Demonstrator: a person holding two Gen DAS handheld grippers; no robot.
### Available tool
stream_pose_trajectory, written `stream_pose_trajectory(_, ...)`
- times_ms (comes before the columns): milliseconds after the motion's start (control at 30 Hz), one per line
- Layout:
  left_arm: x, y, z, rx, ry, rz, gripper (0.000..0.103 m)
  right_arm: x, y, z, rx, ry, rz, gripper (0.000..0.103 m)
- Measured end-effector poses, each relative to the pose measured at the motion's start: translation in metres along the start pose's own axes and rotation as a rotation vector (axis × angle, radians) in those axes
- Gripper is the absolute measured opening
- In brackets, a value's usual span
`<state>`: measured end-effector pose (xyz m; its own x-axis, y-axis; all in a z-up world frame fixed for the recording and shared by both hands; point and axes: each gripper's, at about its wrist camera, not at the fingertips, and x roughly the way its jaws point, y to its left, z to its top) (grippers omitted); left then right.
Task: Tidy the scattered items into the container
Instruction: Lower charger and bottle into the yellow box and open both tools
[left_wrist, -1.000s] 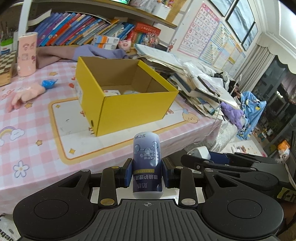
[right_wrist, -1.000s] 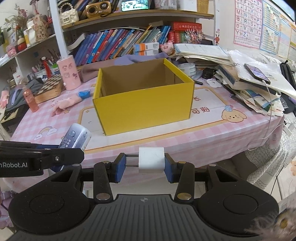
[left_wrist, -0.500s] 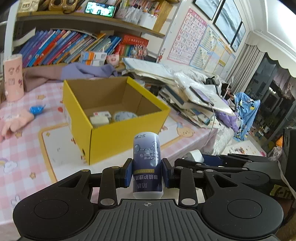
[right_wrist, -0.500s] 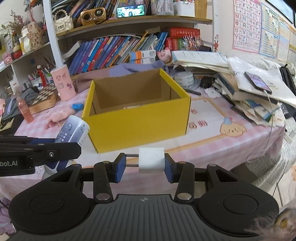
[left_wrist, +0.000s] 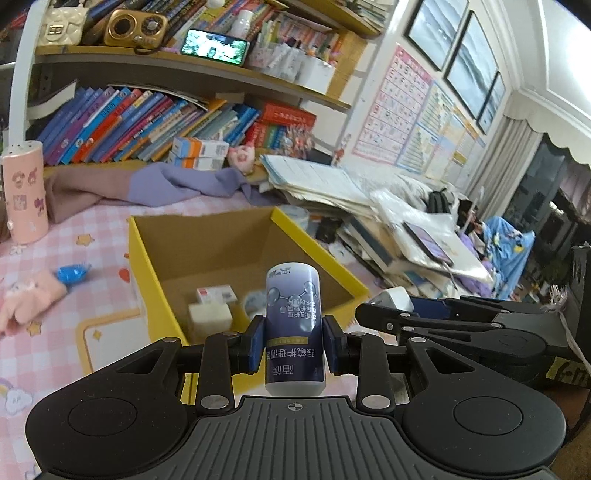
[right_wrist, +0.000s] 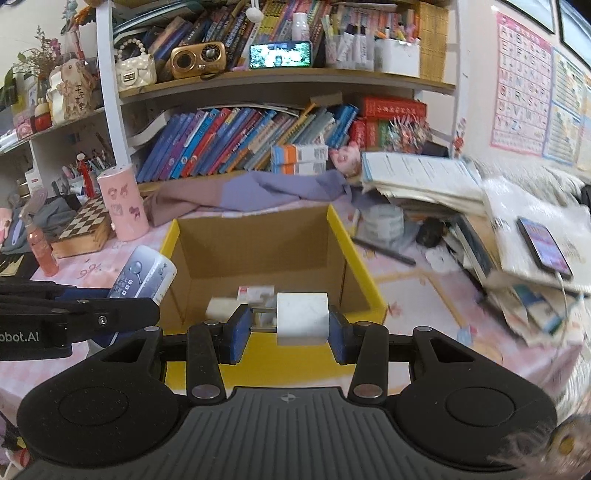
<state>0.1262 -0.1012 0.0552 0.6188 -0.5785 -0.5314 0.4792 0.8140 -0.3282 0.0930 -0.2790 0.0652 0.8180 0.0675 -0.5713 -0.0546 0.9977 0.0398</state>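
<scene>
A yellow cardboard box (left_wrist: 155, 295) stands open on the pink checked table; it also shows in the right wrist view (right_wrist: 354, 266). Inside lie a white block (left_wrist: 209, 316) and a small red-and-white carton (left_wrist: 216, 293). My left gripper (left_wrist: 293, 343) is shut on a dark blue bottle (left_wrist: 294, 325) with white print, held upright over the box's near edge. My right gripper (right_wrist: 286, 328) is shut on a white charger plug (right_wrist: 303, 317), above the box's front wall. The bottle also shows in the right wrist view (right_wrist: 146, 273).
A pink cylinder (left_wrist: 23, 192), a pink plush toy (left_wrist: 26, 299) and a blue wrapper (left_wrist: 72, 272) lie left of the box. A purple cloth (left_wrist: 166, 184) lies behind it. Stacked papers, books and a phone (right_wrist: 543, 247) crowd the right. A chessboard box (right_wrist: 83, 225) stands at the left.
Both grippers have risen and moved forward toward the box with their loads. The view now looks down into the box, and its contents show.
</scene>
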Motion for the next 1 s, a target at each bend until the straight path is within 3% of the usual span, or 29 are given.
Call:
stream_pose_trajectory(200, 0.033, 0.005, 0.019, -0.013, -0.006, 0.076, 0.031, 0.041, -0.014, 0.023, -0.049, 0.015, 0.044, 0.041)
stream_pose_trajectory(467, 0.083, 0.017, 0.031, -0.036, 0.039, 0.202, 0.031, 0.107, -0.022, 0.035, -0.136, 0.098, 0.118, 0.041)
stream_pose_trajectory(1000, 0.146, 0.032, 0.031, -0.074, 0.173, 0.311, 0.031, 0.175, -0.027, 0.035, -0.276, 0.219, 0.192, 0.041)
